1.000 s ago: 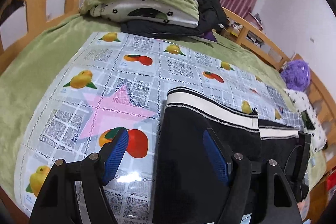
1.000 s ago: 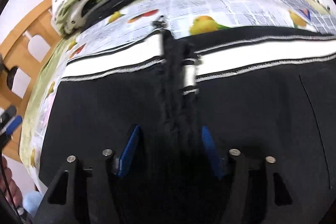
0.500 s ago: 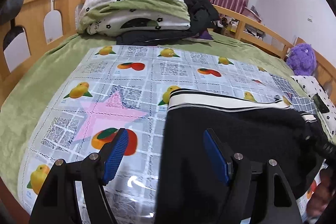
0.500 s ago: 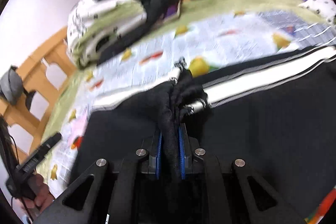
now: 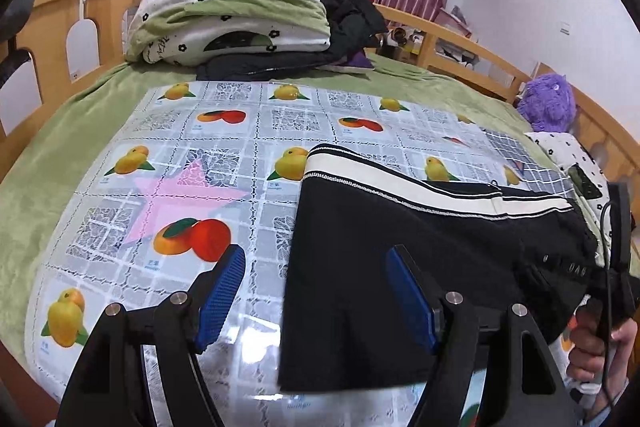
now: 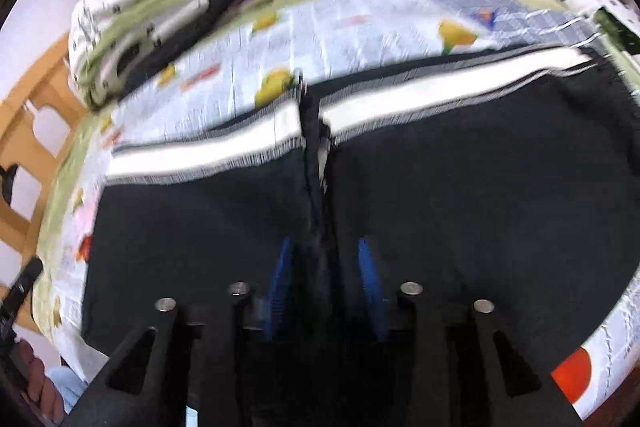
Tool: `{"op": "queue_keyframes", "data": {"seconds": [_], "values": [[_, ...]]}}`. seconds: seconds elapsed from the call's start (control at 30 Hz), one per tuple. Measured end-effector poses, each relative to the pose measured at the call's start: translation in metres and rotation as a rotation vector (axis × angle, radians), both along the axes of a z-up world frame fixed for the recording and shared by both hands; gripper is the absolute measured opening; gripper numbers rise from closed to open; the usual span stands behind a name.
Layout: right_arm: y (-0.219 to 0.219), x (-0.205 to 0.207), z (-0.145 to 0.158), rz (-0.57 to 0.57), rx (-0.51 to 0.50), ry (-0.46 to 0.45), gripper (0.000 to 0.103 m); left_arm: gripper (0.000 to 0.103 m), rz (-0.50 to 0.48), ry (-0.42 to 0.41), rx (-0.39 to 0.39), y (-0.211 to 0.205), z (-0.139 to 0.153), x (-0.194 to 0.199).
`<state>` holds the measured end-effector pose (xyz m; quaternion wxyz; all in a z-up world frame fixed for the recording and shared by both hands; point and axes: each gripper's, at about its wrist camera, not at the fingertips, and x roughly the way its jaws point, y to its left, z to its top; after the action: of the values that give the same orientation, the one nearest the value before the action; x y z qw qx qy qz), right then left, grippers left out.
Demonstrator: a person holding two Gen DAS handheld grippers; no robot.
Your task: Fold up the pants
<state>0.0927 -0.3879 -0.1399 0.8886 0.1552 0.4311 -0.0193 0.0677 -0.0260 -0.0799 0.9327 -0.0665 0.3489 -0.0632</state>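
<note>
Black pants [image 5: 400, 227] with a white striped waistband lie on a fruit-print cloth [image 5: 200, 131] on the bed. My left gripper [image 5: 316, 291] is open; its right pad is over the pants' left edge and its left pad over bare cloth. In the right wrist view the pants [image 6: 480, 207] fill the frame, with a ridge of fabric running up the middle. My right gripper [image 6: 324, 275] is open, its blue pads on either side of that ridge, not pinching it. The right gripper also shows in the left wrist view [image 5: 616, 267] at the pants' right end.
Folded quilts [image 5: 232, 7] and dark clothes [image 5: 344, 27] are piled at the bed's far end. Wooden rails [image 5: 460, 47] ring the bed. A purple plush toy [image 5: 548, 103] sits at the right. A pink star [image 5: 180, 191] marks the cloth.
My right gripper was shut on the bunched middle of the pants and lifting it; it has now opened and the fabric has dropped flat. My left gripper stays open in place.
</note>
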Motion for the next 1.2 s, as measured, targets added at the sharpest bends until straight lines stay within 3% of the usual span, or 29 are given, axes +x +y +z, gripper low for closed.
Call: {"op": "queue_keyframes", "data": {"seconds": [0.13, 0.33, 0.5, 0.67, 0.8, 0.93, 1.03, 1.2], "values": [[0.004, -0.016, 0.02, -0.01, -0.03, -0.097, 0.044, 0.071, 0.019, 0.004, -0.044, 0.016, 0.007, -0.015], [0.021, -0.054, 0.055, -0.017, -0.116, -0.211, 0.044, 0.058, 0.006, -0.008, -0.061, 0.04, 0.033, -0.041], [0.018, -0.089, 0.105, 0.022, -0.093, -0.249, 0.044, 0.058, 0.03, -0.115, 0.054, 0.044, 0.081, -0.059], [-0.008, -0.121, 0.151, -0.001, -0.043, -0.29, 0.045, 0.06, 0.008, -0.164, 0.024, 0.056, 0.125, -0.069], [-0.035, -0.147, 0.173, -0.062, -0.074, -0.323, 0.055, 0.065, -0.04, -0.148, 0.001, 0.062, 0.134, -0.072], [-0.062, -0.158, 0.17, -0.092, -0.046, -0.305, 0.063, 0.065, -0.054, -0.097, -0.034, 0.065, 0.118, -0.064], [-0.081, -0.155, 0.151, -0.11, -0.052, -0.259, 0.063, 0.065, -0.055, -0.058, -0.042, 0.067, 0.098, -0.047], [-0.113, -0.139, 0.088, -0.131, -0.047, -0.159, 0.063, 0.065, -0.091, 0.021, -0.02, 0.06, 0.055, -0.01]]}}
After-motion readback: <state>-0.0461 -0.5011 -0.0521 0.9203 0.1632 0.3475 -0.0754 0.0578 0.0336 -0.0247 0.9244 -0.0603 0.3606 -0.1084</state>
